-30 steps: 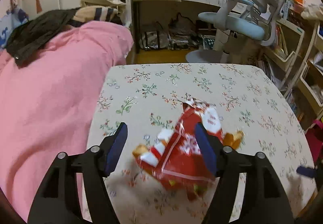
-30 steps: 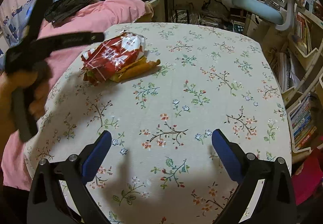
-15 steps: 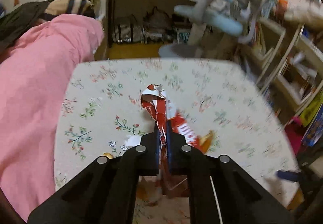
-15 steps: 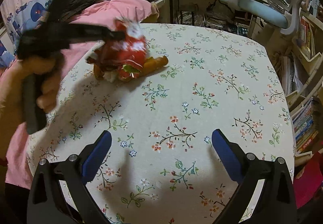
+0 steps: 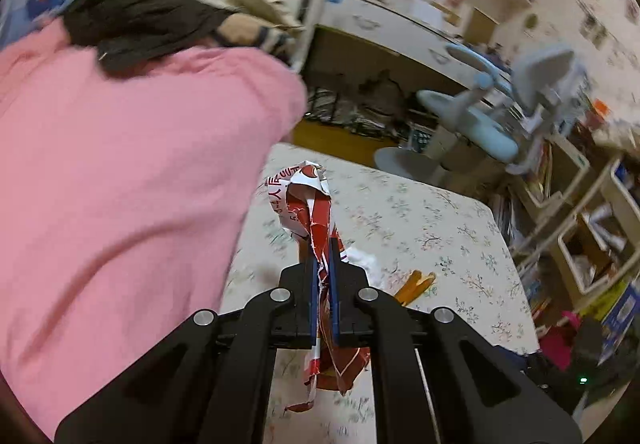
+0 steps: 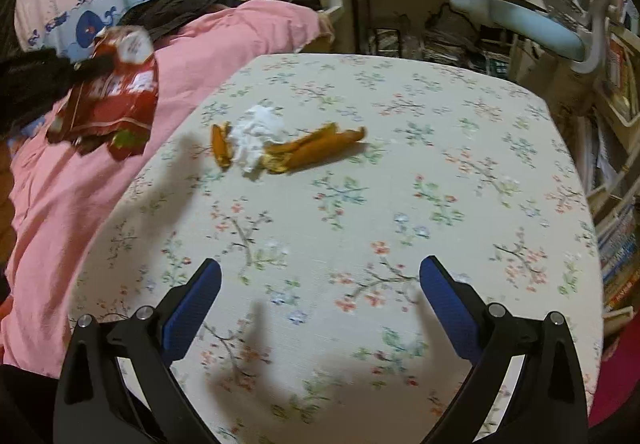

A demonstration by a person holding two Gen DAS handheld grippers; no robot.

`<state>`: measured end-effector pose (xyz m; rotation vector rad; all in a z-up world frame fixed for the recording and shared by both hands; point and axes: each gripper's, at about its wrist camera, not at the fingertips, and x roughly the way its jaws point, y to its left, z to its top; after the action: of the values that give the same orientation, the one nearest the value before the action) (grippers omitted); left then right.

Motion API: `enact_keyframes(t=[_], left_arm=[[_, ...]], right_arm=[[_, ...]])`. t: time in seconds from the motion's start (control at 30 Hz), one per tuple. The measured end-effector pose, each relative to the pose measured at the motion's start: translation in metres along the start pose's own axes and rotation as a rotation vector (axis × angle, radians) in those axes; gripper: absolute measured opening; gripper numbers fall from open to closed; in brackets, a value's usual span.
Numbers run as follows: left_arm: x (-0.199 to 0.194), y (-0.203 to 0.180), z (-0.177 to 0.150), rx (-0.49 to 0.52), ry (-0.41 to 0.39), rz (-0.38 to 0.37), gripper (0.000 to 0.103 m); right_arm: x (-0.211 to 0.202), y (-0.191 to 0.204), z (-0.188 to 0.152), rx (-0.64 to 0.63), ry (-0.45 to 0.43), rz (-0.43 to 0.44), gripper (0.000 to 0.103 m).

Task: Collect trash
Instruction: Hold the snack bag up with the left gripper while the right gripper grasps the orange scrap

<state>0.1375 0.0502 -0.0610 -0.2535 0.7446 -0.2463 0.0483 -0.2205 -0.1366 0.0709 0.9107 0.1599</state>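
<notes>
At the nine o'clock edge of the right wrist view, a crumpled red snack wrapper [image 6: 114,99] is seen hanging clear of the tabletop [image 6: 440,171], above the pink blanket [image 6: 80,203] of the bed. It is clamped between the blue pads of the left gripper [image 5: 323,276], whose jaws are pressed tight on the foil; in the left wrist view the wrapper runs from twelve o'clock above the pads to six o'clock below them. Toward the middle of the floral tabletop, a wad of white tissue [image 6: 258,135] is found touching orange peel pieces [image 6: 316,147] on both sides. At six o'clock, the right gripper [image 6: 320,304] is held over bare cloth with its jaws spread wide and nothing between them. A pale blue chair [image 6: 536,19] is seen at two o'clock.
</notes>
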Motion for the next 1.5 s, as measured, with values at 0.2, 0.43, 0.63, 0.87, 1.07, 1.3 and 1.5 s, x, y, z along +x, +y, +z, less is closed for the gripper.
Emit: enact_keyframes(t=[0.2,0.43,0.63,0.87,1.07,1.3,1.5], left_arm=[[-0.008,0.015,-0.001,-0.039,0.003,0.008,0.005],[-0.009,0.007,0.002,-0.013,0.008,-0.017,0.005],[-0.01,0.005,0.004,0.002,0.007,-0.027,0.005],[-0.008,-0.002,0.007,0.044,0.011,-0.013,0.005],[-0.008,-0.004,0.007,0.051,0.013,-0.021,0.005],[-0.011,-0.017,-0.002,0.091,0.008,-0.048,0.005],[-0.02,-0.039,-0.022,0.156,0.005,-0.055,0.005]], right_arm=[[0.003,0.008,0.016,0.008,-0.05,0.041,0.095],[0.042,-0.012,0.041,0.166,-0.005,0.084,0.078],[0.068,-0.014,0.065,0.241,-0.005,0.084,0.075],[0.092,-0.009,0.075,0.165,0.007,0.01,0.039],[0.072,-0.029,0.067,0.19,0.018,0.094,0.017],[0.028,-0.049,0.047,0.3,0.002,0.216,0.016],[-0.022,-0.039,0.03,0.293,-0.045,0.284,0.016]])
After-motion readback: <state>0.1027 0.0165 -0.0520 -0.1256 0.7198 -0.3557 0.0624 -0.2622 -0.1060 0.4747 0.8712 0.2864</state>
